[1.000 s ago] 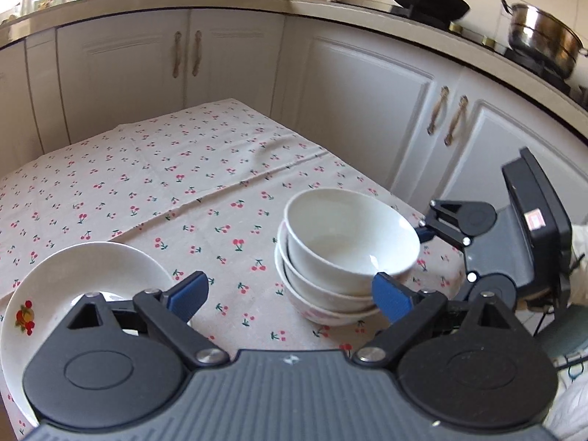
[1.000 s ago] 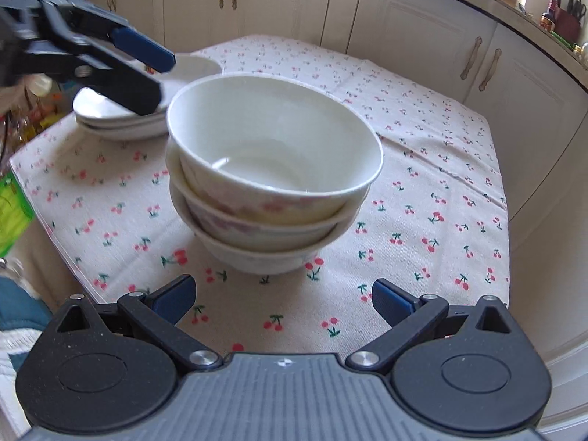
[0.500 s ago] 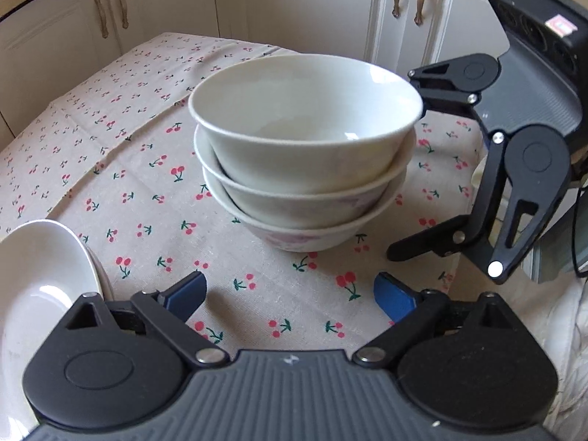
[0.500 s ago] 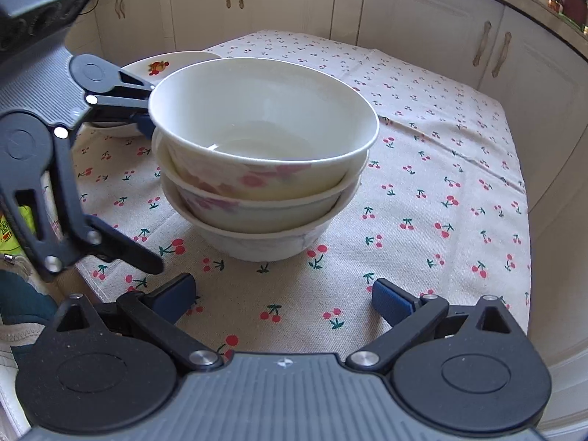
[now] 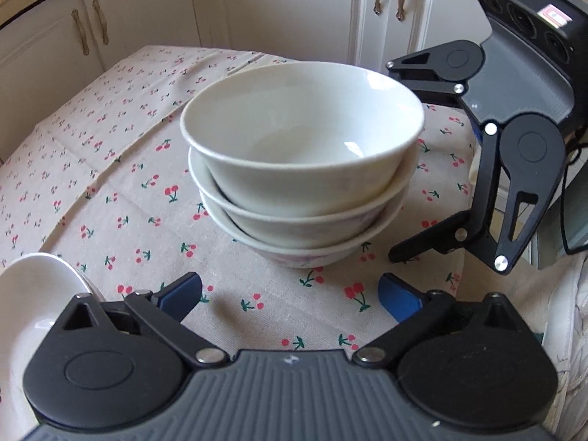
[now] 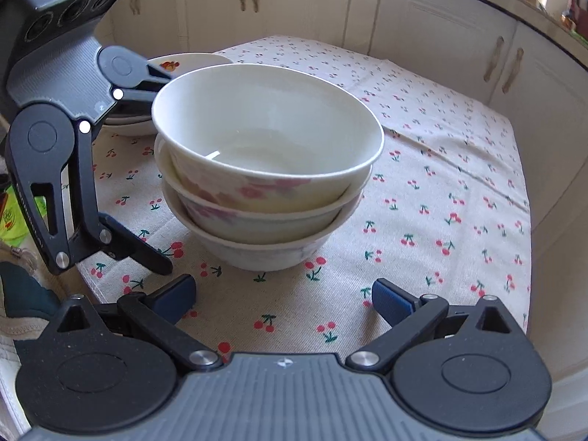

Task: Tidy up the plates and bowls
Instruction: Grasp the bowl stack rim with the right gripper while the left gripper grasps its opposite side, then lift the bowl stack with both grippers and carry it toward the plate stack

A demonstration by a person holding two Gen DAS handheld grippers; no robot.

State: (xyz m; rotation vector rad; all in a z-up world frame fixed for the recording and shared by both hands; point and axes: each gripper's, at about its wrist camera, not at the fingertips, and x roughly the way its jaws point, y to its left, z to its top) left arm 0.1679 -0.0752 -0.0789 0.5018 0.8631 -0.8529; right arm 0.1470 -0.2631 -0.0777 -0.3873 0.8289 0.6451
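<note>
Three white bowls stand nested in a stack (image 5: 301, 169) on the cherry-print tablecloth; the stack also shows in the right wrist view (image 6: 264, 169). My left gripper (image 5: 290, 294) is open and empty, just short of the stack. My right gripper (image 6: 283, 294) is open and empty, also just short of it, from the other side. Each gripper shows in the other's view: the right one (image 5: 397, 154) beside the stack's right, the left one (image 6: 161, 165) at its left, jaws spread wide. White plates (image 5: 25, 316) lie at the left; a fruit-decorated plate (image 6: 191, 62) shows behind the bowls.
The table (image 6: 459, 169) is covered in cherry-print cloth, with its edges close to both grippers. White kitchen cabinets (image 5: 257, 11) run behind and around the table. A green item (image 6: 14, 220) lies off the table's left edge.
Both grippers have come closer to the bowl stack from opposite sides and lowered. The left gripper swung from the plates toward the bowls. Both stay open; the bowls have not moved.
</note>
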